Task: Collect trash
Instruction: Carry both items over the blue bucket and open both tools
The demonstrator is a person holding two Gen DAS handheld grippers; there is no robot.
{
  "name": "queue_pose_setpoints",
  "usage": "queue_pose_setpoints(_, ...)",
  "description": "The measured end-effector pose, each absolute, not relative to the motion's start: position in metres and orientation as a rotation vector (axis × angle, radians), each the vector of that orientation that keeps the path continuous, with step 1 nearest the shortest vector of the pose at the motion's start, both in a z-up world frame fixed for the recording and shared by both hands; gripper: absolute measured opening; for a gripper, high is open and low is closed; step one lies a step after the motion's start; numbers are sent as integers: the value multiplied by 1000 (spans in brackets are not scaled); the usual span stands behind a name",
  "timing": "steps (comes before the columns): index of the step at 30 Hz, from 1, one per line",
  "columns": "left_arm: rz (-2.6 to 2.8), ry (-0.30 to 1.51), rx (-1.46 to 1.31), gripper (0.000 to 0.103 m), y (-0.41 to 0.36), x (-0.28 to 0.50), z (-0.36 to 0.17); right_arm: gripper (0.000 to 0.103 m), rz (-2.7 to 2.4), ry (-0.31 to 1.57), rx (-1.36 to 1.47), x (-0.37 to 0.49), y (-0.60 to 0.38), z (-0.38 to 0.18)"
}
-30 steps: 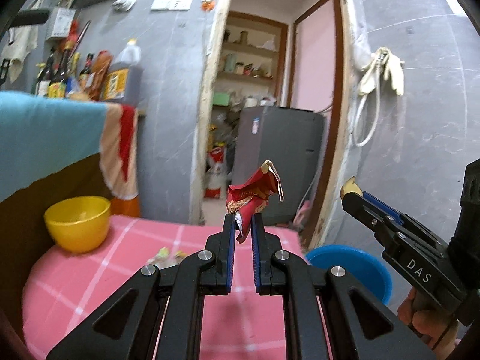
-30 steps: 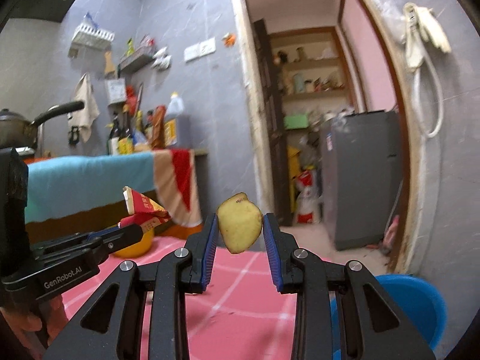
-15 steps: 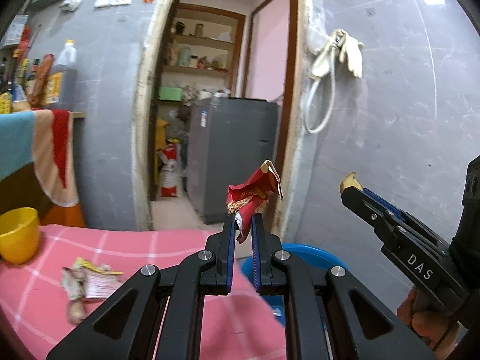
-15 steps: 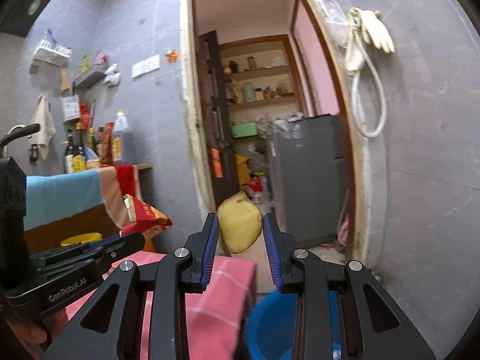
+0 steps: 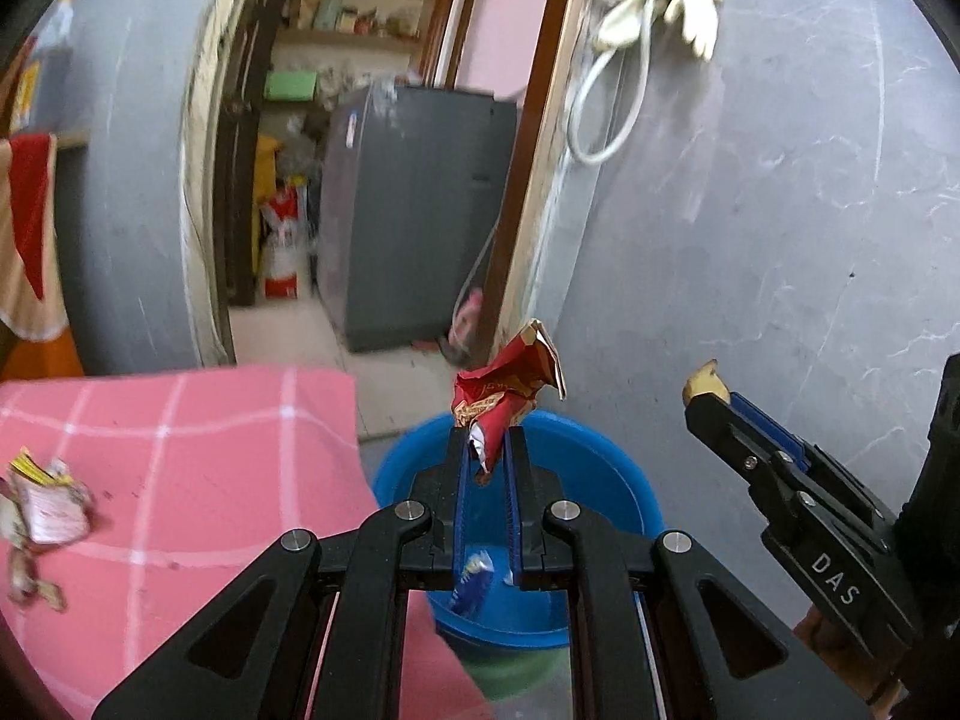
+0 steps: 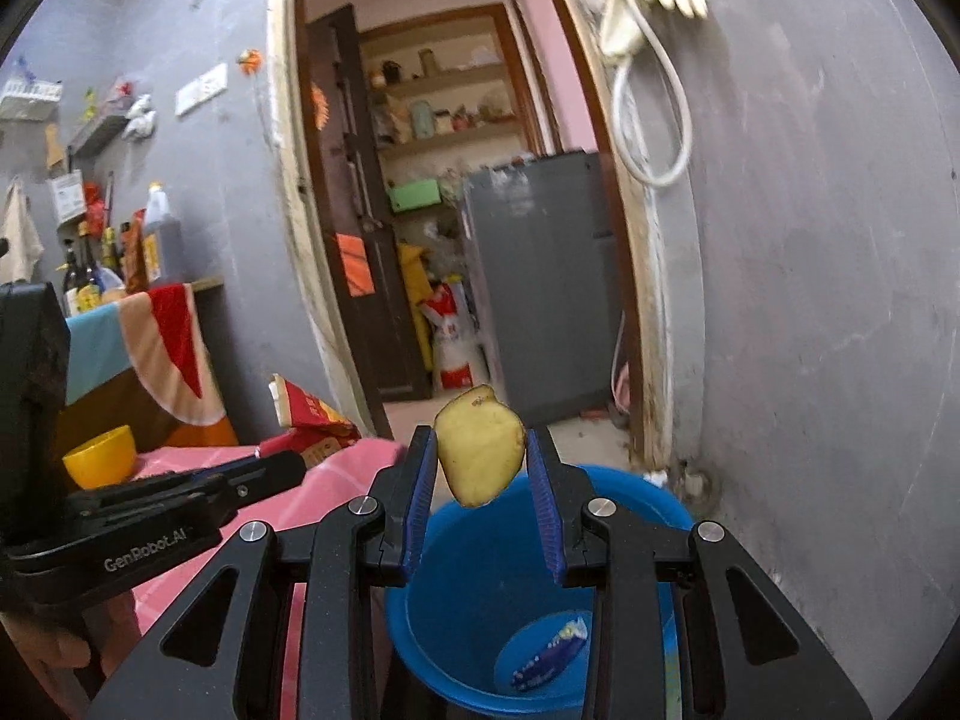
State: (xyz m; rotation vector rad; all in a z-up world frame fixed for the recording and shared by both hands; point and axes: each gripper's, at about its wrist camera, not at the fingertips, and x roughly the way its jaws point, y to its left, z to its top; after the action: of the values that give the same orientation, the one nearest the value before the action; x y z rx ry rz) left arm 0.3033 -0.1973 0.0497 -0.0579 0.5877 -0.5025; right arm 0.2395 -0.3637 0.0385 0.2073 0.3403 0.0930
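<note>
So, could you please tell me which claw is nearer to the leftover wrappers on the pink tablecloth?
Left. The left claw, gripping a red wrapper, is beside the table edge, nearer the leftover wrappers. The right claw, holding a yellow peel, is farther right, above the blue bucket.

Grey walls [image 6: 840, 300], a doorway to shelves [image 6: 444, 120] and a grey fridge [image 6: 540, 276].
</note>
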Motion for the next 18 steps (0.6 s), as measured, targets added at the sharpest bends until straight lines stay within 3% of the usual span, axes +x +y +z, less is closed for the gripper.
queue_pose_setpoints(8,-506,741,-98,10,-213,334,26,30,72,442,318,260,-385,20)
queue_pose_setpoints(12,-499,786,-98,16,-214,343,18,30,63,479,368,267,-391,12)
queue_pose_setpoints(15,-495,789,-104,27,-210,343,16,39,54,482,368,267,-392,11)
queue_pose_setpoints(18,-491,784,-117,29,-204,343,17,40,54,484,362,267,-390,11)
